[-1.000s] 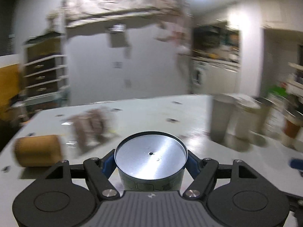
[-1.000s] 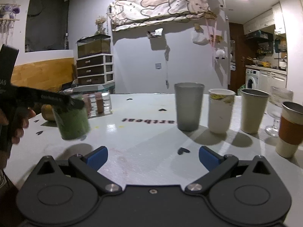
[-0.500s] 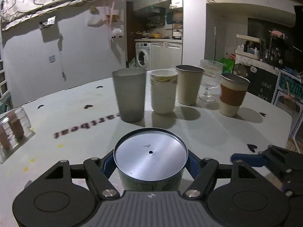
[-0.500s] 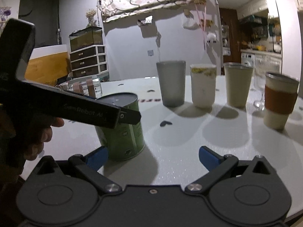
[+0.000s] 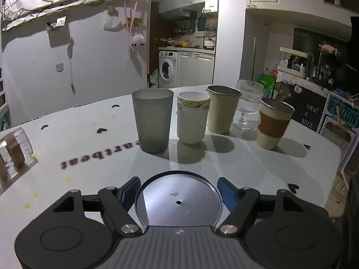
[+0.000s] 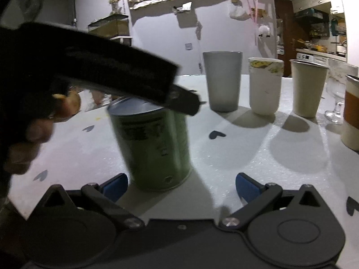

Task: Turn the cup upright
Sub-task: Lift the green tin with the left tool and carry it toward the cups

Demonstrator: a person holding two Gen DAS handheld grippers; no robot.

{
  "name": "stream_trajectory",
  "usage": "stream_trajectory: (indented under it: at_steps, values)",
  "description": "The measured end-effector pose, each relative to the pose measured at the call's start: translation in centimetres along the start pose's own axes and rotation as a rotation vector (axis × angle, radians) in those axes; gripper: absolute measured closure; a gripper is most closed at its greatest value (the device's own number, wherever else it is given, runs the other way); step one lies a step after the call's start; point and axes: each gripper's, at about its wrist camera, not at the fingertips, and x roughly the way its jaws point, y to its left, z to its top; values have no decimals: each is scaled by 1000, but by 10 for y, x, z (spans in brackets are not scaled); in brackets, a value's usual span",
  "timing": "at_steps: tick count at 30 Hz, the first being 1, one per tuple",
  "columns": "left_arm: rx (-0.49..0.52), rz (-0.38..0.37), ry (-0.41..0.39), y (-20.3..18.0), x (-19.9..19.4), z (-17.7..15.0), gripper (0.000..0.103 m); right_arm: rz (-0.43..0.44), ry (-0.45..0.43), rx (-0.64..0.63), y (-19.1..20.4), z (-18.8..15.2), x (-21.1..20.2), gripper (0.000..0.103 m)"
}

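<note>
A green cup (image 6: 154,148) stands on the white table (image 6: 258,157) with its silver base (image 5: 178,201) facing up. My left gripper (image 5: 178,192) has its blue pads (image 5: 226,192) on either side of the cup, near its top; a small gap shows beside each pad. In the right wrist view the left gripper (image 6: 179,100) reaches over the cup from the left. My right gripper (image 6: 179,183) is open and empty, low at the table, with the cup just ahead of its left finger.
A row of upright cups stands behind: a grey tumbler (image 5: 152,121), a white paper cup (image 5: 192,117), a beige cup (image 5: 223,108), a stemmed glass (image 5: 246,103) and a cup with a brown sleeve (image 5: 273,123). A clear holder (image 5: 13,150) sits far left.
The left gripper has set the green cup down near the front of the table and its pads have eased off the sides. The right gripper has moved closer to the cup.
</note>
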Motion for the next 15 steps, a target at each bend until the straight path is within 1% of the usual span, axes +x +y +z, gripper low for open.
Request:
stream_trajectory:
  at_steps: [2, 5, 7, 11, 15]
  values:
    - [0, -7, -18, 1, -10, -4, 28, 2, -2, 18, -4, 1, -1, 0]
    - [-17, -24, -26, 4, -24, -12, 28, -42, -5, 37, -8, 1, -2, 0]
    - [-20, -30, -25, 5, -31, -21, 28, -52, -8, 54, -12, 1, -2, 0]
    - [-40, -19, -19, 8, -38, -39, 28, -66, -8, 52, -15, 0, -5, 0]
    - [-72, -25, -20, 11, -42, -53, 28, -95, -8, 73, -24, -2, -12, 0]
